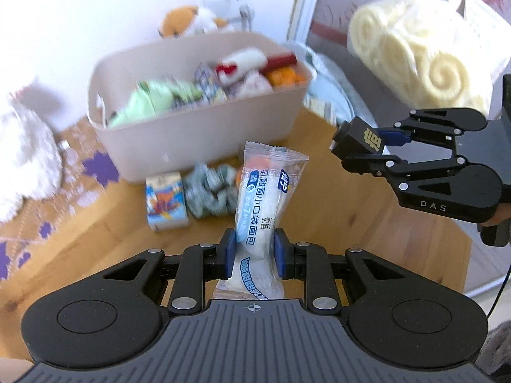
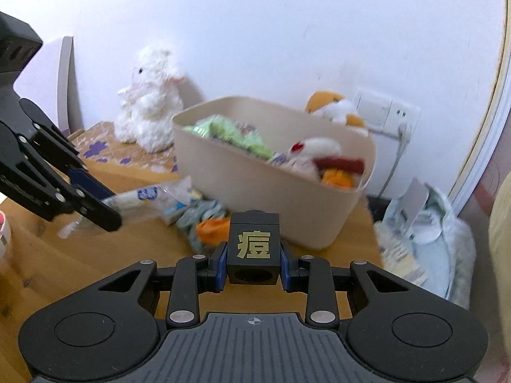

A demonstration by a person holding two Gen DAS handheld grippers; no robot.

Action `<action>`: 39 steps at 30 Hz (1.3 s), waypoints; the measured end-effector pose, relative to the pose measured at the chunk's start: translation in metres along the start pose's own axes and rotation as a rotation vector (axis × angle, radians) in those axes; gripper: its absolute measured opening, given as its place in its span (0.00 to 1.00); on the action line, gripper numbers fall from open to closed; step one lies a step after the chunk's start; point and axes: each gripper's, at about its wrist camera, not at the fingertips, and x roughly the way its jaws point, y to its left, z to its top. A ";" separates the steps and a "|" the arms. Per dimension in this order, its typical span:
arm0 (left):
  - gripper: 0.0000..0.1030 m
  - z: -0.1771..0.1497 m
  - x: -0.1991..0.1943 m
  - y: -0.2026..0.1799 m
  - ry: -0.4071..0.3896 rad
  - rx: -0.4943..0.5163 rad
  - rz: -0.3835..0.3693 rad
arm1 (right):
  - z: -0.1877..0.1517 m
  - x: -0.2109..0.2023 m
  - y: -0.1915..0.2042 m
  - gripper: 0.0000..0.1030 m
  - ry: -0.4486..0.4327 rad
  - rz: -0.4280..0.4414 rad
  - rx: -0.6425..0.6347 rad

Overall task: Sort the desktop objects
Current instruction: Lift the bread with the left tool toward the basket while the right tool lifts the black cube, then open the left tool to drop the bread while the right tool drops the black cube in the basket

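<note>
Nearest the left wrist camera, the left gripper (image 1: 252,252) is seen with its jaws closed on a wrapped bread packet (image 1: 260,204). The packet is pinched across its lower half between the blue pads (image 1: 229,253); its long axis runs straight forward along the fingers, with the crimped free end pointed toward the beige bin (image 1: 204,140). The packet is carried above the worktop (image 1: 335,220), not resting on it.

The bin is noted directly ahead of the left jaws, already holding soft toys and packets. Between packet tip and bin wall, a small printed carton (image 1: 166,202) and a grey-green scrunchie (image 1: 212,193) lie on the worktop, just beside the bin's near wall.

In the right wrist view, the right gripper (image 2: 254,263) is seen closed on a black cube (image 2: 254,247) bearing a gold character, gripped on its two side faces. From this side the bin (image 2: 287,210) lies ahead and slightly right, its near wall close beyond the cube.

Judgement: both loads are bound for the bin. The left jaws are aligned head-on, so a forward carry and lift over the rim would be needed. Which gripper is nearer cannot be settled from these views.

A white plush (image 2: 148,99) stands well left of the bin, against the wall.
</note>
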 end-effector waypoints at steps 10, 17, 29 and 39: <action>0.24 0.061 -0.010 0.008 -0.135 -0.073 0.093 | 0.056 0.012 -0.041 0.28 -0.087 -0.010 -0.066; 0.24 0.104 0.011 0.014 -0.194 -0.145 0.137 | 0.086 0.033 -0.066 0.28 -0.118 0.003 -0.114; 0.24 0.156 0.063 0.026 -0.215 -0.333 0.187 | 0.109 0.087 -0.093 0.28 -0.078 0.047 -0.176; 0.24 0.164 0.097 0.027 -0.126 -0.341 0.256 | 0.109 0.126 -0.106 0.28 -0.030 0.050 -0.094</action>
